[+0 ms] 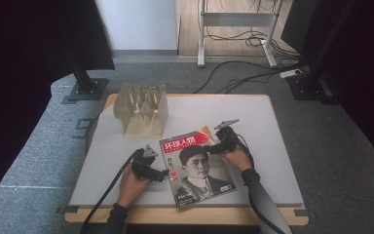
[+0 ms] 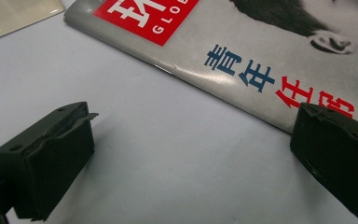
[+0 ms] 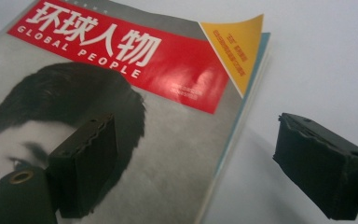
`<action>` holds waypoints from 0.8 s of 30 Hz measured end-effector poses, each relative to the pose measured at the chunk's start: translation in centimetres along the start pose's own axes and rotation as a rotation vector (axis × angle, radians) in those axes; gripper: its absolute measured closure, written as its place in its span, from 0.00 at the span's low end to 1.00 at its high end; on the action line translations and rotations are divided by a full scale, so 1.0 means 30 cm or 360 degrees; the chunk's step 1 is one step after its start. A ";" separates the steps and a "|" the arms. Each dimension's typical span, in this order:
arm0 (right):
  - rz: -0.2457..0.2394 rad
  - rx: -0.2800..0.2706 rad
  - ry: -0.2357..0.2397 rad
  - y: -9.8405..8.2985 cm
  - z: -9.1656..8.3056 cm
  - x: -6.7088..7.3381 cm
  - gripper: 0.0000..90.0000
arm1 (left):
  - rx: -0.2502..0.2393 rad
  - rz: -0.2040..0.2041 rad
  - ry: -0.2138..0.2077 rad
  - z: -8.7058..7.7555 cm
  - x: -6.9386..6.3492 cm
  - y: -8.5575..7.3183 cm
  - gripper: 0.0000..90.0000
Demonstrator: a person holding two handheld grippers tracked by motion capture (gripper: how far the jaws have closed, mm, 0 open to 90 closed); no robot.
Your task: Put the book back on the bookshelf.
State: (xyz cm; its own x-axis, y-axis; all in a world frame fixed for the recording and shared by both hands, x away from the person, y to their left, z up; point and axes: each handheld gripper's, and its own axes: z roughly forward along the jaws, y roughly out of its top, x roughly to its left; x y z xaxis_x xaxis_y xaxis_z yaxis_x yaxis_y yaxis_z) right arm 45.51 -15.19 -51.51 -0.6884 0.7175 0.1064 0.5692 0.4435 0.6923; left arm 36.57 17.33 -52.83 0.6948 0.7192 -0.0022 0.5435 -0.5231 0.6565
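Magazine lies flat near the worktop's front edge, centre. Left gripper, jaws spread, straddles its spine edge; right gripper, jaws spread, straddles its opposite edge. Wooden rack stands back-left.

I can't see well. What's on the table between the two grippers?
The grey magazine with a red title band lies between the left gripper and right gripper, in the high view.
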 end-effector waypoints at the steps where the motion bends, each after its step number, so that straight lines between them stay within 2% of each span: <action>1: 0.0013 -0.0012 0.0015 0.001 0.006 -0.001 0.14 | -0.0001 -0.0001 0.0000 0.000 0.000 0.000 0.00; 8: 0.0101 -0.0046 0.0090 0.010 0.040 -0.004 0.18 | -0.0001 -0.0016 0.0000 0.003 0.001 0.003 0.00; 11: 0.0102 -0.0051 0.0073 0.014 0.056 -0.002 0.18 | -0.0001 -0.0018 0.0001 0.003 0.001 0.003 0.00; 13: 0.0134 -0.0058 0.0071 0.016 0.059 -0.003 0.19 | -0.0001 -0.0019 0.0002 0.004 0.000 0.004 0.00; 20: 0.0298 -0.0108 0.0129 0.002 0.042 -0.023 0.26 | 0.0000 -0.0025 0.0009 0.005 0.000 0.005 0.00; 24: 0.0311 -0.0097 0.0136 -0.010 0.028 -0.018 0.30 | 0.0000 -0.0027 0.0007 0.005 0.000 0.005 0.00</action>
State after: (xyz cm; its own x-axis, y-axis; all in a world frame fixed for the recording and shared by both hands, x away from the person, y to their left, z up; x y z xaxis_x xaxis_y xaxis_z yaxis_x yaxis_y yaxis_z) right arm 46.08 -15.26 -52.36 -0.6045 0.7375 0.3010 0.6691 0.2652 0.6942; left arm 36.74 17.18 -52.84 0.6833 0.7300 -0.0101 0.5552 -0.5106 0.6566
